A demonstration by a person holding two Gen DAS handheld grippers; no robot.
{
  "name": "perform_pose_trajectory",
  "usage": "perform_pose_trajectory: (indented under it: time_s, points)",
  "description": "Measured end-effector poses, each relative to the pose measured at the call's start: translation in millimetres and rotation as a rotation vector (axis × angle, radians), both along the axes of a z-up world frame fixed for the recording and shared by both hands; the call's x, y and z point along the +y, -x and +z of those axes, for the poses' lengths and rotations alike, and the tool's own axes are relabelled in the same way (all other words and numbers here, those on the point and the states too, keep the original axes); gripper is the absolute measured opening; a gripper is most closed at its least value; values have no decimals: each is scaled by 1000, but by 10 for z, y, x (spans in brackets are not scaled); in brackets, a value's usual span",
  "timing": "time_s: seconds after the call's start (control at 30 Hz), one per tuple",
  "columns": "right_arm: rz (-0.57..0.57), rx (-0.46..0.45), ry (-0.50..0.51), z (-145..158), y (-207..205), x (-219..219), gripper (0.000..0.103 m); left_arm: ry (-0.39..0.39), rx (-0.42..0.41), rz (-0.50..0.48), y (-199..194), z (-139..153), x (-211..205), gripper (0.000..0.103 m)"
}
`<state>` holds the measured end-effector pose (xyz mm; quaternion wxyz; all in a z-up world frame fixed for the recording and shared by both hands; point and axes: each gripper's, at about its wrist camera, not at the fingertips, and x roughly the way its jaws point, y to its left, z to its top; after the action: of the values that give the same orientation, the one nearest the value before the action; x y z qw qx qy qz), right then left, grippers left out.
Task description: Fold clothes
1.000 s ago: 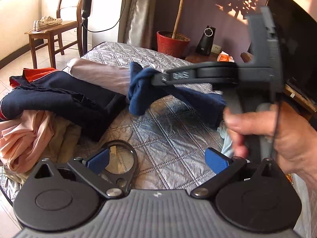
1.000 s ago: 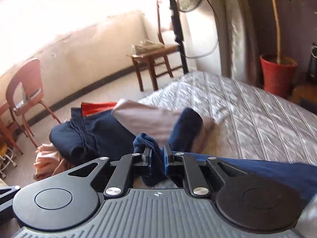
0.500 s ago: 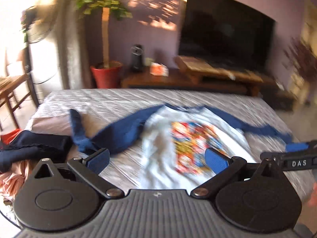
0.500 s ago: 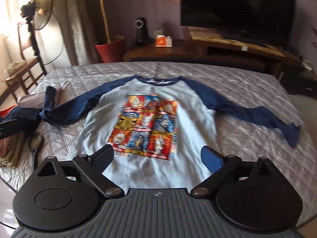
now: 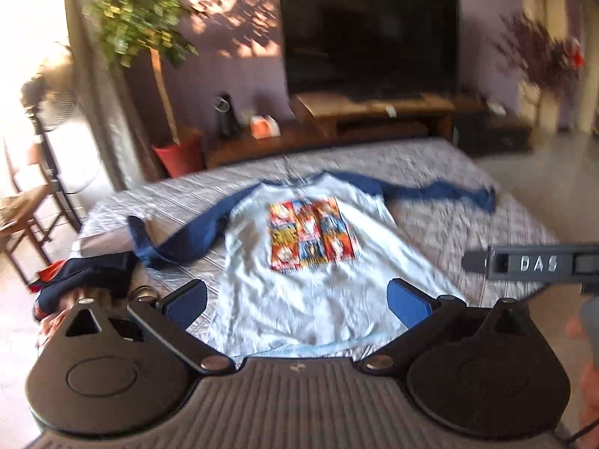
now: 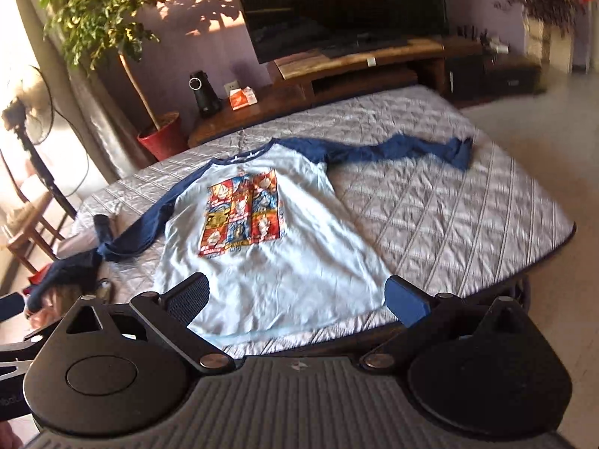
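Right wrist view: the shirt [image 6: 269, 247] lies flat on the bed [image 6: 449, 224], sleeves spread; the right tool [image 6: 295, 301] hangs above its hem, jaws wide and empty, the left tool [image 5: 295, 299] likewise

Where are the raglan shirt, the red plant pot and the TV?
raglan shirt [image 6: 262, 262], right wrist view, pale blue body below the print.
red plant pot [image 6: 161, 138], right wrist view, front wall of the pot.
TV [image 5: 370, 37], left wrist view, middle of the dark screen.
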<state>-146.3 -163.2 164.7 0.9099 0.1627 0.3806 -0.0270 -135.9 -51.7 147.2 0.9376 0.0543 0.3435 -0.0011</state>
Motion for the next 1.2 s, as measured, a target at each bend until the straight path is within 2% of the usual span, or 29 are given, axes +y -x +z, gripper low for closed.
perform_pose_trajectory:
  time_s: [0.13, 0.3, 0.53, 0.7, 0.8, 0.93, 1.2]
  points:
    - [-38, -15, -8, 84, 227, -105, 102, 43, 140, 33, -62, -39, -80, 102]
    - [0, -40, 113, 216, 343, -27, 102, 112, 213, 92, 26, -122, -70, 102]
    - [41, -61, 150, 364, 350, 101, 102, 93, 200, 94, 126, -61, -99, 102]
    - [59, -58, 178, 428, 302, 221, 102, 125, 185, 105, 110, 5, -40, 102]
    - [71, -45, 215, 424, 256, 298, 102, 133, 182, 114, 71, 3, 8, 102]
    - [86, -12, 210, 378, 132, 370, 102, 140, 178, 128, 7, -12, 73, 102]
    - [103, -20, 244, 437, -37, 545, 102, 114, 149, 130, -158, 12, 151, 102]
